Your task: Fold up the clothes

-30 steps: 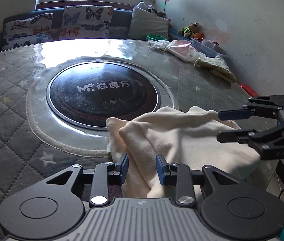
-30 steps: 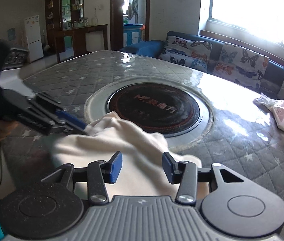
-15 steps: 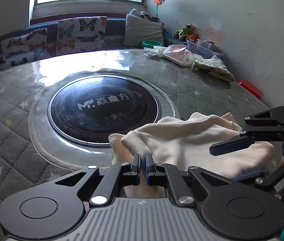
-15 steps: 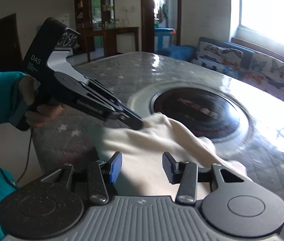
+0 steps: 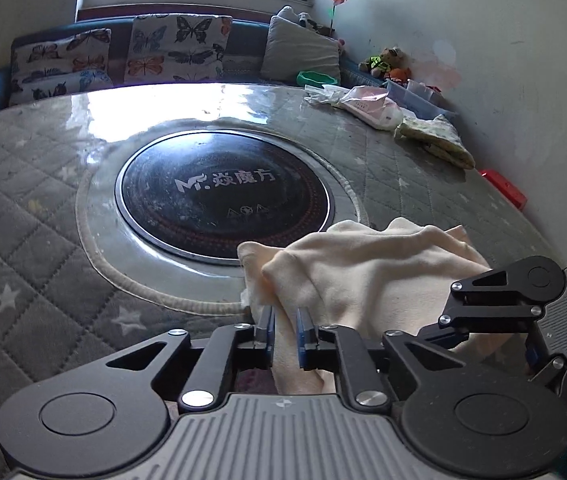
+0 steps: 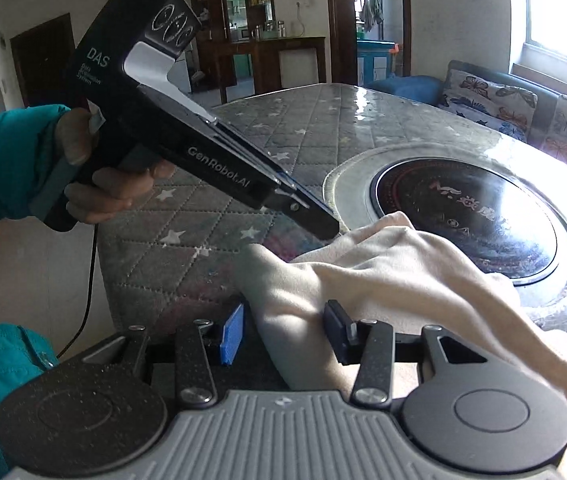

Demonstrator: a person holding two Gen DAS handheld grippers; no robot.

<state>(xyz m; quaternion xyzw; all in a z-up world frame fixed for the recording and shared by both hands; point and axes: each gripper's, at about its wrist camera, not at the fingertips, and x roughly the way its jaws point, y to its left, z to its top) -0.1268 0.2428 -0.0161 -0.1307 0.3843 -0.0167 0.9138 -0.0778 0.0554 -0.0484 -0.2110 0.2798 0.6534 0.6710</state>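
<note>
A cream cloth lies bunched on the near edge of the quilted round table; it also shows in the right wrist view. My left gripper is shut on a fold of the cloth's near left edge, and it shows from the side in the right wrist view. My right gripper is open, its jaws either side of a cloth fold. It shows at the lower right of the left wrist view.
A black round hotplate sits in the table's middle. Pink and patterned clothes lie at the far right edge. A sofa with butterfly cushions stands behind. A red box lies by the wall.
My left gripper closed on the cloth edge and holds it. My right gripper moved in low over the cloth, still open.
</note>
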